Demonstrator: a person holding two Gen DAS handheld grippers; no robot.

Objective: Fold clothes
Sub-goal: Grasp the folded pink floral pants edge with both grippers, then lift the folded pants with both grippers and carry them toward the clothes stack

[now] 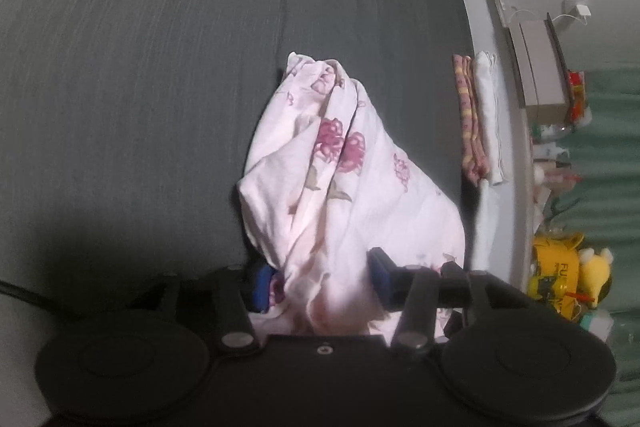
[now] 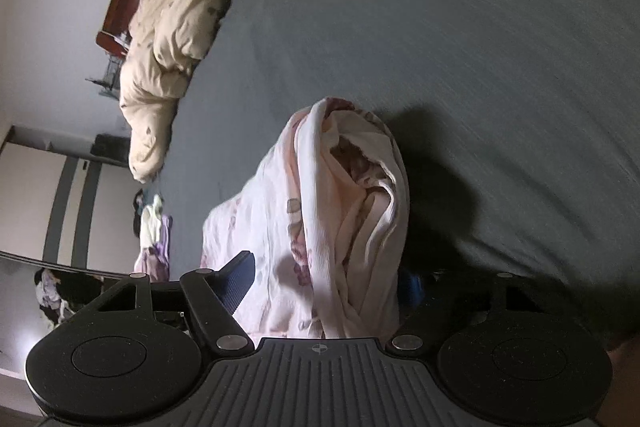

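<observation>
The left gripper point(image 1: 320, 283) is seen with its blue pads point(image 1: 380, 273) set wide, and a bunch of the flowered garment point(image 1: 340, 163) is gathered between them. The cloth fills the gap, but it cannot be told whether it is really clamped.

The right gripper point(image 2: 326, 281) is also held around the same garment point(image 2: 320, 219); one blue pad point(image 2: 238, 279) is visible at the left of the cloth, the other is almost hidden behind it, so a firm grip cannot be confirmed.

The garment hangs in loose folds above the grey bed sheet point(image 1: 160, 67). Two folded cloths point(image 1: 478, 119) are laid at the edge of the bed. A cream quilt point(image 2: 172, 27) is piled at the far side.
</observation>
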